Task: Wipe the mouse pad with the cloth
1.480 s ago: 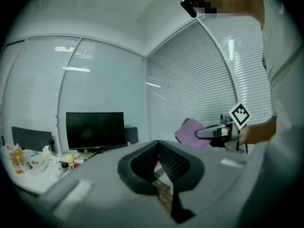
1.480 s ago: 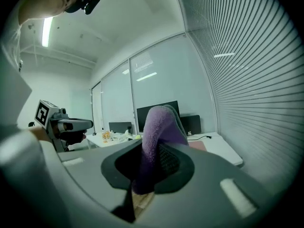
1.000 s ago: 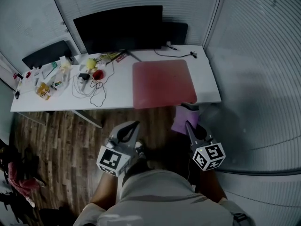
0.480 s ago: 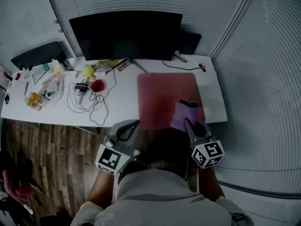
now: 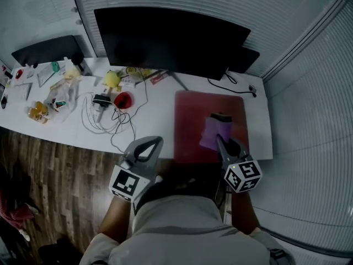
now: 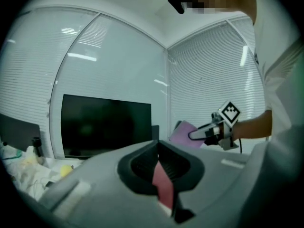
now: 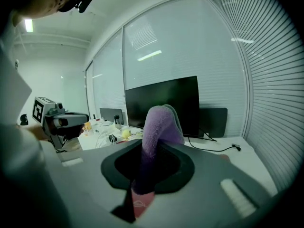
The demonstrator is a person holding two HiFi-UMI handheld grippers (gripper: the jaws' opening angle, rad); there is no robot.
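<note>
**A:** So where's the purple cloth (image 5: 211,131) at?

**B:** It's pinched in the right tongs (image 5: 219,138), held over the right half of the red mouse pad (image 5: 190,115). Can't tell if it touches. The pad lies flat on the white surface (image 5: 154,112) in front of the monitor (image 5: 165,37).

**A:** And the left tongs (image 5: 158,141)?

**B:** Closed up with nothing in them, by the surface's front edge, left of the pad.
</note>
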